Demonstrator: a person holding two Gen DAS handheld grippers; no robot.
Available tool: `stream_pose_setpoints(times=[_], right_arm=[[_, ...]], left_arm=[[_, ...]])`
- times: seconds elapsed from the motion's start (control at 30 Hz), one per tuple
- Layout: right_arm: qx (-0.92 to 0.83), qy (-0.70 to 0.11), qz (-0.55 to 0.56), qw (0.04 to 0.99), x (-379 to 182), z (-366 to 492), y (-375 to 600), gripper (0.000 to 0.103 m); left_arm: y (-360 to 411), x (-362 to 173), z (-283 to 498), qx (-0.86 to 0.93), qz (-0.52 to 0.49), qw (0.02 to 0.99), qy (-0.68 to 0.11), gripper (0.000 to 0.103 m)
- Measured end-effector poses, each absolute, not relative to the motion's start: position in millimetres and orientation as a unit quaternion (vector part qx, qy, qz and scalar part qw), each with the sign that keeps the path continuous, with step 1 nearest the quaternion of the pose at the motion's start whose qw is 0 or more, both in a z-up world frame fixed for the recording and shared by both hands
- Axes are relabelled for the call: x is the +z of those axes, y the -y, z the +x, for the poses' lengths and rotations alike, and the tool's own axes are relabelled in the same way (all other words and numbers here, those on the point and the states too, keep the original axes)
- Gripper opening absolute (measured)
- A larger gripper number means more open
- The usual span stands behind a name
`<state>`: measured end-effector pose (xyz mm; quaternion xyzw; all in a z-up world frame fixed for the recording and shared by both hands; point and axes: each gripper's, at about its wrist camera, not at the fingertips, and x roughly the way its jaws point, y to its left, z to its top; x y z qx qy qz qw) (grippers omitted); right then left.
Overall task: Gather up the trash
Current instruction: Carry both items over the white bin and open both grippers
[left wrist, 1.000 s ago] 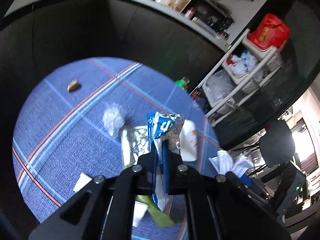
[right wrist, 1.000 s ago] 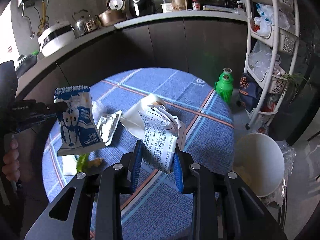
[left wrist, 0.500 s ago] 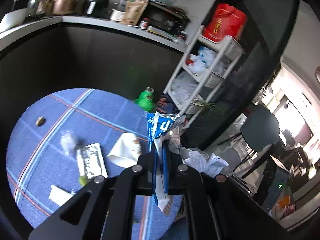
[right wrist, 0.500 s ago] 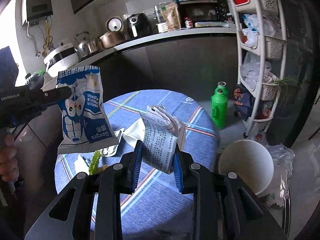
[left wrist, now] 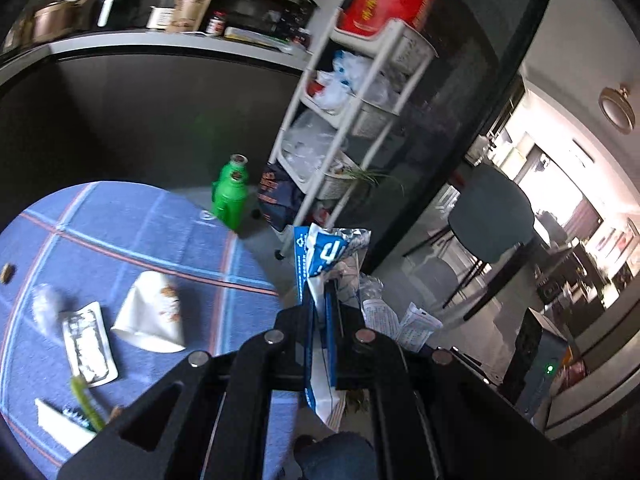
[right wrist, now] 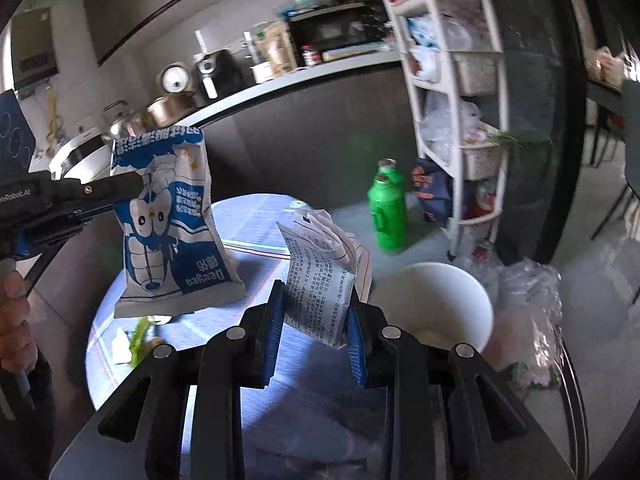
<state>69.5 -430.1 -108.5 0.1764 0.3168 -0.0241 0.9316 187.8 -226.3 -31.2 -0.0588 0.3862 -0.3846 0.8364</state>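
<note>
My left gripper (left wrist: 320, 312) is shut on a blue and white snack bag (left wrist: 320, 256), held in the air past the table's right edge; the bag also shows in the right wrist view (right wrist: 168, 224). My right gripper (right wrist: 314, 312) is shut on a folded printed paper leaflet (right wrist: 320, 276), held above the table edge beside a white round bin (right wrist: 444, 304) on the floor. On the round blue table (left wrist: 120, 240) lie a white wrapper (left wrist: 150, 312), a clear plastic tray (left wrist: 88, 344), a green scrap (left wrist: 84, 400) and white paper (left wrist: 60, 424).
A green bottle (right wrist: 386, 208) stands on the floor by a white shelf rack (right wrist: 460, 100) holding bags. A clear plastic bag (right wrist: 528, 304) lies right of the bin. A dark counter (right wrist: 280, 80) with kitchen appliances runs behind. A chair (left wrist: 492, 224) stands at the right.
Both grippers have swung right with their loads, away from the table's middle. The bin is now closer under the right gripper. The left view now looks past the table edge.
</note>
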Motion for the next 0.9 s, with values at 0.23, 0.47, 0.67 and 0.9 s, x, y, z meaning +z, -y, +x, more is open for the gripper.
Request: stream_pose_setpoints(times=[0.23,0.47,0.67,0.9], right_arm=[[-0.062,-0.332,0.191,0.922,-135.3,66.9,466.4,0.027],[-0.074,-0.355,0.218,0.906,-170.0,72.1,492.0,0.027],[-0.077,-0.371,0.229,0.897,-195.3,80.6,505.2,0.027],[-0.080,-0.384,0.247,0.886,-220.7,88.7,520.9,0.027]], left_arm=[[282.5,-63.7,204.2,-0.389,-0.038,0.822,-0.414,0.006],[339.4,-108.4,226.5,-0.379,-0.014,0.813,-0.441,0.006],[380.3,-145.6,238.7,-0.372,0.015,0.805,-0.462,0.007],[411.7,-186.2,246.9,-0.362,0.049,0.794,-0.486,0.007]])
